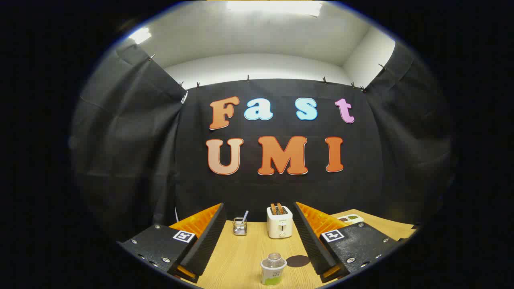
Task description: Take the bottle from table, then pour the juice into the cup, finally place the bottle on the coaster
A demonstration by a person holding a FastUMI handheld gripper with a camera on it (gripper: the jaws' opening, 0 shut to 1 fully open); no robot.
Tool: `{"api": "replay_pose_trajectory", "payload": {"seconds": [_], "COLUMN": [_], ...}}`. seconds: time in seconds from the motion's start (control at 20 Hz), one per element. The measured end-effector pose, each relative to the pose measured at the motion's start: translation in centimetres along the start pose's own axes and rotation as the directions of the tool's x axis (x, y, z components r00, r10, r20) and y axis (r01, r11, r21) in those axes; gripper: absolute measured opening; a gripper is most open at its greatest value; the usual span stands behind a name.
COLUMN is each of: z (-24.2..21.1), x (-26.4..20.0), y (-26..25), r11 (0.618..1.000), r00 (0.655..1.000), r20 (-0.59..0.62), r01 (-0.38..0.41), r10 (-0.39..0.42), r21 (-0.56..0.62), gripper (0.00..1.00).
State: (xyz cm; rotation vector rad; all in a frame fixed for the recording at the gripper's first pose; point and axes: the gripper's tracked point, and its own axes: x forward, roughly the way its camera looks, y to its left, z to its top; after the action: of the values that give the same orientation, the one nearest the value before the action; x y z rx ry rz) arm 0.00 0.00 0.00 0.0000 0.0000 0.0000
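- The tabletop is pale wood and runs from the tool back to the booth's cloth wall; it carries everything the job needs, all well apart from one another, which I judge leaves room to reach in from above.
- The tool hangs above the near part of the tabletop with its two fingers spread wide and nothing between them; it is tipped to look forward and a little down, a stance that suits an approach to a grasp not yet begun.
- The toaster stands upright far beyond the fingers, near the wall, with slices showing in its slots; it plays no part in the pour.
- The bottle stands upright on the tabletop, low between the fingers and nearer the right one, its cap off and neck open, so it must be kept upright when lifted.
- The dark round coaster lies flat just beside the bottle, on its right, close to the right finger's inner face.
- A small clear cup stands left of the toaster with a straw-like stick leaning in it; I cannot tell whether this is the cup to fill.
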Motion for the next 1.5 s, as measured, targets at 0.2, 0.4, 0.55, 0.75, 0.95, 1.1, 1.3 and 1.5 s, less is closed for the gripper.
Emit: {"api": "replay_pose_trajectory", "payload": {"seconds": [0.2,0.4,0.55,0.75,0.95,1.1,1.3,1.5], "z": [0.3,0.3,0.3,0.2,-0.1,-0.2,-0.4,-0.6], "x": [-0.2,-0.2,-0.3,-0.3,-0.3,-0.2,-0.1,-0.2], "y": [0.4,0.1,-0.1,-0.3,-0.4,-0.7,-1.0,-1.1], "r11": [1.000,1.000,1.000,1.000,1.000,1.000,1.000,1.000], "r00": [1.000,1.000,1.000,1.000,1.000,1.000,1.000,1.000], "r20": [0.006,0.004,0.004,0.003,-0.004,-0.005,-0.006,-0.006], "r01": [-0.007,-0.004,-0.003,-0.003,-0.003,0.002,0.012,0.013], "r10": [0.007,0.004,0.003,0.003,0.003,-0.002,-0.012,-0.013], "r21": [-0.010,-0.008,-0.008,-0.008,-0.008,-0.011,-0.013,-0.026], "gripper": [0.98,0.98,0.98,0.98,0.98,0.98,0.98,0.98]}}
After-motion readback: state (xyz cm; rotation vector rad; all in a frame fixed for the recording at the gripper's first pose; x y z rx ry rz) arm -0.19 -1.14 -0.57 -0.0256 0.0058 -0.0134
